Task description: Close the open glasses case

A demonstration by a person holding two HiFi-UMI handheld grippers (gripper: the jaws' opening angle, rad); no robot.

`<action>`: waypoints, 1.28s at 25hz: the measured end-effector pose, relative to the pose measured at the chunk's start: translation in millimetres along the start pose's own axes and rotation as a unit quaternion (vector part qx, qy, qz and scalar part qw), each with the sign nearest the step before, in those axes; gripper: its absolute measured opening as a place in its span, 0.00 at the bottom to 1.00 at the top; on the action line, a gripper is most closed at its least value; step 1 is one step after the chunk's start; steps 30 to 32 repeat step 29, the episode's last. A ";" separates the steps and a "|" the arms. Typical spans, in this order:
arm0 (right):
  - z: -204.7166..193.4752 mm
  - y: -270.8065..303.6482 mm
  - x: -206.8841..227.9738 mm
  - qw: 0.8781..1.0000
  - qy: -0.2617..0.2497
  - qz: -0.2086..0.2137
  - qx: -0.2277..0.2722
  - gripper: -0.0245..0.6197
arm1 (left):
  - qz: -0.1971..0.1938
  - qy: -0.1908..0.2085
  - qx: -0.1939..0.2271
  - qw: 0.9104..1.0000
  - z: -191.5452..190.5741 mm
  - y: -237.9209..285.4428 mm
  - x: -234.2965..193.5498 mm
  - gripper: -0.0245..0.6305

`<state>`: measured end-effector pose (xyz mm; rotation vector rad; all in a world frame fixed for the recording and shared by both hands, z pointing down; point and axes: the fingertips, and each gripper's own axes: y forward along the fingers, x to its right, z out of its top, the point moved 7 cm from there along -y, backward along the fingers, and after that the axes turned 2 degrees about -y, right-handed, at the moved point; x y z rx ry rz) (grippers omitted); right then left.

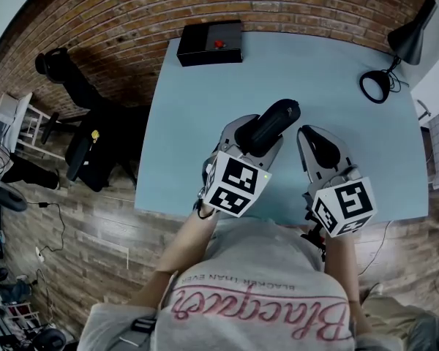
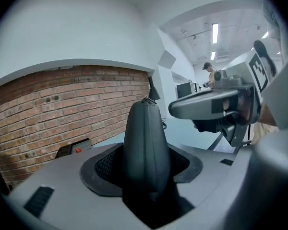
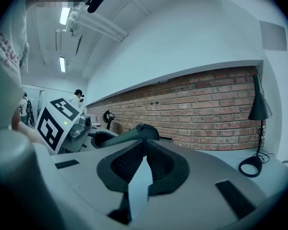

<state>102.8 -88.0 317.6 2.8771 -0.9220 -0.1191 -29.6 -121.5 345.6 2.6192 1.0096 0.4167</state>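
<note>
Pale blue desk (image 1: 175, 137) fills the middle of the head view, with a brick wall behind it. At the desk's far left edge sits a black box with a red button (image 1: 210, 44).

Moving right, our left claw (image 2: 146, 152) is clamped on the black glasses case (image 1: 276, 117) and holds it over the desk. The near end of the case is buried between the pads and the far end points away from us. In the left gripper view the case is a dark rounded wedge, with a seam running up its middle to a small zip pull (image 2: 146, 99) at the far tip. The two halves look drawn together on that side. We cannot tell whether the zip has run its full length.

Just right of the case's tip, near it but apart, is our right claw (image 3: 144, 143). Its tips meet and nothing is between them. Farther right, at the desk's far corner, stands a black desk lamp (image 1: 406, 46).

We judge the step in hand to be getting the right claw onto the zip pull. To do it well, we would open the right claw a little and pinch only the tab, not the fabric. We would then draw the tab along the line of the seam rather than away from it. The left claw should grip firmly and resist the pull, so the case neither twists nor slips out.
</note>
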 end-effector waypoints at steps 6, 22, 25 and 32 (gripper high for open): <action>-2.0 3.3 -6.2 0.999 -0.032 -0.009 -0.005 0.07 | 0.023 -0.026 0.057 0.998 6.1 -4.0 -4.3 0.42; -1.9 2.9 -13.8 0.999 -0.044 -0.012 -0.003 0.07 | 0.034 -0.041 0.104 0.993 12.6 -11.8 -7.4 0.43; -2.3 2.1 -14.8 0.999 -0.046 -0.011 0.000 0.07 | 0.037 -0.043 0.108 0.993 12.7 -12.7 -6.8 0.43; -1.8 1.1 -15.3 0.999 -0.041 -0.015 0.001 0.07 | 0.039 -0.050 0.114 0.992 13.8 -14.1 -6.6 0.43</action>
